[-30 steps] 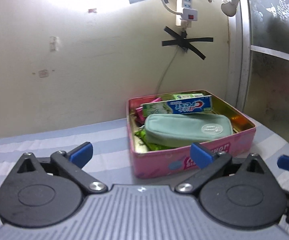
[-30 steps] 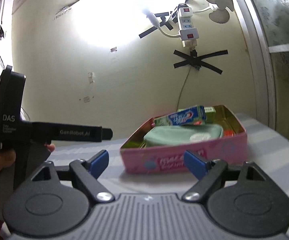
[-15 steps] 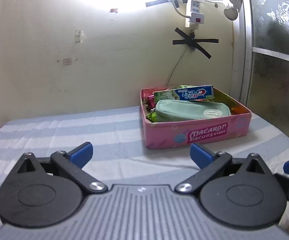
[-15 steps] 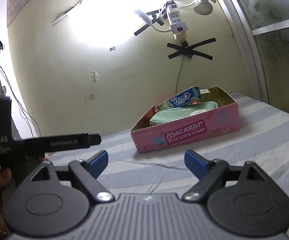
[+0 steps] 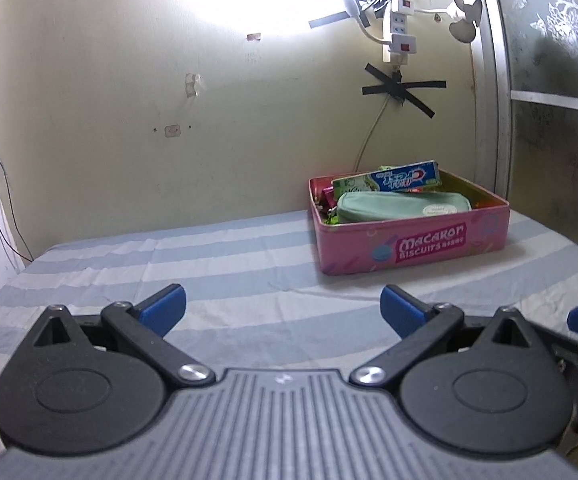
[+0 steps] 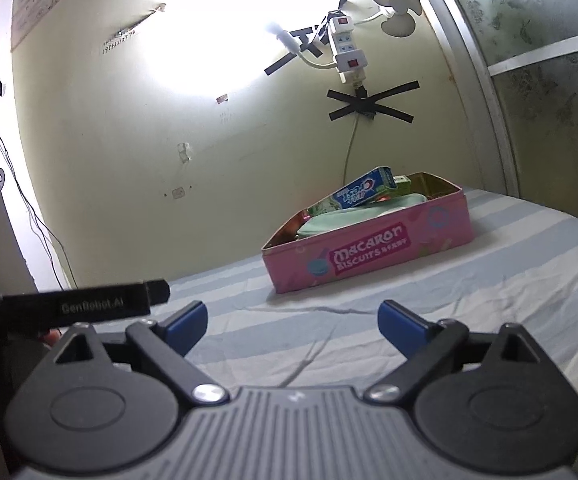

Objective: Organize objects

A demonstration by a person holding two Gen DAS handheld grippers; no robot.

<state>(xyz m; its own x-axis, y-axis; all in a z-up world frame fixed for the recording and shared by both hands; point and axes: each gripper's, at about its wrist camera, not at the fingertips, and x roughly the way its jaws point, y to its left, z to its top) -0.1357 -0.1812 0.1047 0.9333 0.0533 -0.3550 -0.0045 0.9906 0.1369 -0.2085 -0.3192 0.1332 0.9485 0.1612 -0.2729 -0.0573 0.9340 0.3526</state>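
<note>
We've got the left gripper [image 5: 283,306] gaping and empty and the right gripper [image 6: 293,322] just spread wide on nothing, the packed pink tin [image 5: 411,242] at one o'clock on the striped sheet [image 5: 225,256], so ease clear without nudging it.

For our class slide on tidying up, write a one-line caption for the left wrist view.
Open left gripper faces a pink biscuit tin holding a toothpaste box and green pouch.
</note>
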